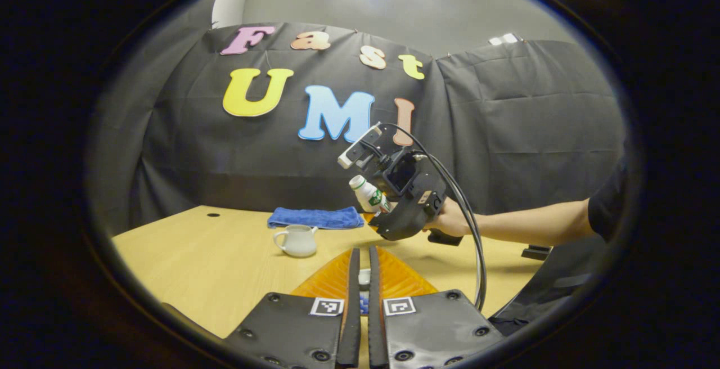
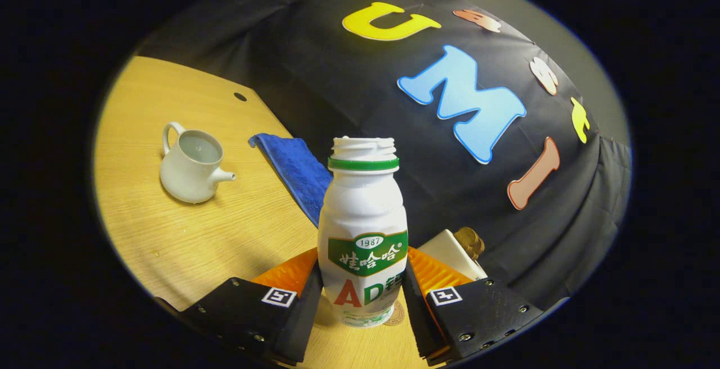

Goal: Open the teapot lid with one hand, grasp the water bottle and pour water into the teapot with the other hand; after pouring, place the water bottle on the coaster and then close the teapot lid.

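Right gripper view: the right claw [image 2: 363, 301] is clamped on the capless white water bottle [image 2: 363, 234], held above the surface [image 2: 185, 239]. The open white teapot [image 2: 191, 169] stands near the far edge beside a blue cloth [image 2: 295, 169]. The left claw [image 1: 363, 270] pinches a small white piece, likely the lid [image 1: 364, 278].

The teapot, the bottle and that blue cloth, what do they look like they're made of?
Teapot: probably glazed ceramic, with a smooth white surface and soft sheen. Bottle: likely thin opaque plastic, with a moulded threaded neck, slightly dented shoulders and a printed label. Blue cloth: soft fabric, perhaps microfibre or terry, with a matte nubby surface and a folded edge.
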The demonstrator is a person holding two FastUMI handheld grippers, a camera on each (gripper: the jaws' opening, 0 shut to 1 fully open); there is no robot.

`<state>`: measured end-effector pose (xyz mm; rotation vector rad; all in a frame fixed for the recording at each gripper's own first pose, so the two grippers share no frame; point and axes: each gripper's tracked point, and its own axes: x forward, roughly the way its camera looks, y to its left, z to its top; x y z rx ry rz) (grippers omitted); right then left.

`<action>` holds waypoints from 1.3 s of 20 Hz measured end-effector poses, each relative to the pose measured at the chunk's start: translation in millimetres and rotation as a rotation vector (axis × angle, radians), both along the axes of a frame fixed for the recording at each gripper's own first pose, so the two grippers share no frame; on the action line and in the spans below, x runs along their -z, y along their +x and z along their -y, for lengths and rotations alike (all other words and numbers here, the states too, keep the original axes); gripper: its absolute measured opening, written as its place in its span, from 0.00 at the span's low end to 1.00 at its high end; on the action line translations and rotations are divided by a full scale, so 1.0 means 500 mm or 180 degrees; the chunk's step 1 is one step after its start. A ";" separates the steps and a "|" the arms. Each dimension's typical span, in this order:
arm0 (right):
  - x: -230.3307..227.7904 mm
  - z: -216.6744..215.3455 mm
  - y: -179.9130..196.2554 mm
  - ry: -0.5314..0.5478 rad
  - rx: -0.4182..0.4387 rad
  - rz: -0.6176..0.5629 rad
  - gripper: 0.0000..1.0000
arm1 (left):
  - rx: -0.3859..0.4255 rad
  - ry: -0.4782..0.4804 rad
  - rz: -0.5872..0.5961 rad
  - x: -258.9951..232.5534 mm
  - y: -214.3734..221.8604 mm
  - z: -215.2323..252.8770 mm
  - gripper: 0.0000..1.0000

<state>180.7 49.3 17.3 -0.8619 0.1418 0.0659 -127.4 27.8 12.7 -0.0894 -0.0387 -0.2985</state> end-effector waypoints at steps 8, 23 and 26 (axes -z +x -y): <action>0.015 -0.076 0.024 -0.0839 -0.0125 0.0063 0.71 | -0.0003 0.0062 0.0053 0.003 -0.021 0.003 0.16; 0.004 -0.154 0.053 -0.2053 -0.0317 0.0319 0.71 | -0.0011 0.0178 0.0066 0.009 -0.027 0.009 0.16; -0.003 -0.154 0.058 -0.2287 -0.0325 0.0387 0.71 | -0.0002 0.0172 0.0049 0.013 -0.026 0.008 0.16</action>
